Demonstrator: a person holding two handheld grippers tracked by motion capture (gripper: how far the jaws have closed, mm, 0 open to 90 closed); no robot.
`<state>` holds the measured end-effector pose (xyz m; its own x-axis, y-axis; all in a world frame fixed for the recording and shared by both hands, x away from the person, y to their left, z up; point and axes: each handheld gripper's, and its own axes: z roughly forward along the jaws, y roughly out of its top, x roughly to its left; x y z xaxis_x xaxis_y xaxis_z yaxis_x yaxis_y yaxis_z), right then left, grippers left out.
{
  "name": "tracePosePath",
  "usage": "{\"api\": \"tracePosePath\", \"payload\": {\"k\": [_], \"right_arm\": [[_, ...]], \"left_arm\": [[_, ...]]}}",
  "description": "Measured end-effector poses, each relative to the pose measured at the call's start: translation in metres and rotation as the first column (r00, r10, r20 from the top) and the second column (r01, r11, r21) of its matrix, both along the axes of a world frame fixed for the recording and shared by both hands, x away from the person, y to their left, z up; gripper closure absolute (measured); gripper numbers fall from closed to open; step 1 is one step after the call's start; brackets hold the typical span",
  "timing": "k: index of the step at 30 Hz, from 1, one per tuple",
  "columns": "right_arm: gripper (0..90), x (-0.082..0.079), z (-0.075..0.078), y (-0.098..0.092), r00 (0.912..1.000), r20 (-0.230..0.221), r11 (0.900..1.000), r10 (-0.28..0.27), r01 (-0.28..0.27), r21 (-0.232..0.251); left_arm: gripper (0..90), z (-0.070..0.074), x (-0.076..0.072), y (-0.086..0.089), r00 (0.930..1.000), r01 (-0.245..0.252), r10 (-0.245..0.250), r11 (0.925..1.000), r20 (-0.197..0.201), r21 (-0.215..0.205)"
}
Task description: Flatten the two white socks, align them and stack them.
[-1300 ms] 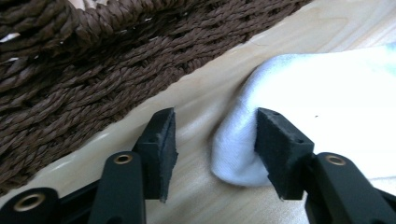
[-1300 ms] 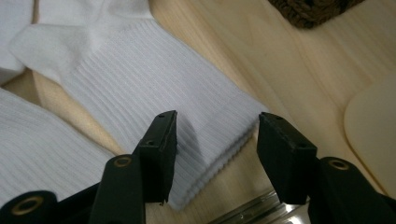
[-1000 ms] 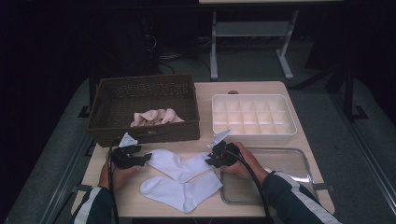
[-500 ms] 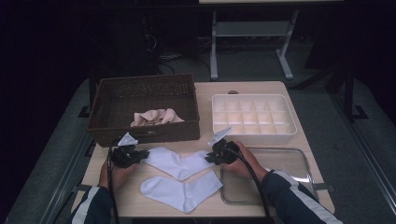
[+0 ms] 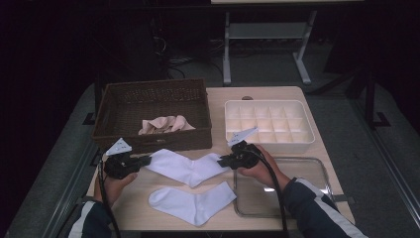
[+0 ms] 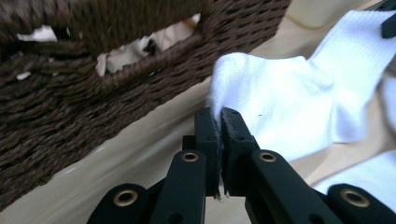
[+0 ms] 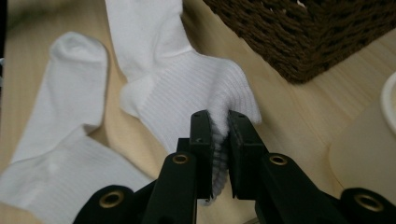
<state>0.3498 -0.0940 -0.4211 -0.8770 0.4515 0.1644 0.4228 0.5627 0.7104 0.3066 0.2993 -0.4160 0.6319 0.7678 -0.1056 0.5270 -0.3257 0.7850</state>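
A white sock (image 5: 185, 167) stretches across the table's front, held at both ends. My left gripper (image 5: 143, 161) is shut on one end, and the fabric shows pinched between its jaws (image 6: 221, 114). My right gripper (image 5: 223, 159) is shut on the other end, its jaws having just closed on the ribbed cloth (image 7: 218, 116). The held sock (image 7: 187, 88) sags to the table in the middle. A second white sock (image 5: 193, 202) lies flat nearer the person, untouched.
A brown wicker basket (image 5: 153, 106) with beige cloth (image 5: 166, 124) inside stands just behind the left gripper. A white compartment box (image 5: 270, 121) sits at the back right. A clear tray (image 5: 297, 188) lies under the right forearm.
Both hands have risen slightly, lifting the ends of the upper sock off the table. The sock now runs straighter between the two grippers.
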Motion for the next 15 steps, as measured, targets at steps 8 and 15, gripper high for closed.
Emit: {"api": "tracePosePath", "payload": {"k": [8,15], "right_arm": [[81.2,-0.022,0.015,-0.007,0.9998,-0.016,1.0,0.009,-0.01,-0.005],[81.2,-0.04,0.02,-0.016,0.9981,-0.053,0.999,0.032,-0.031,0.01]], "left_arm": [[86.8,0.013,-0.026,-0.002,0.9998,0.021,-0.02,0.9995,0.008,-0.026],[86.8,0.02,-0.05,-0.007,0.9988,0.048,-0.049,0.9975,-0.009,-0.052]]}}
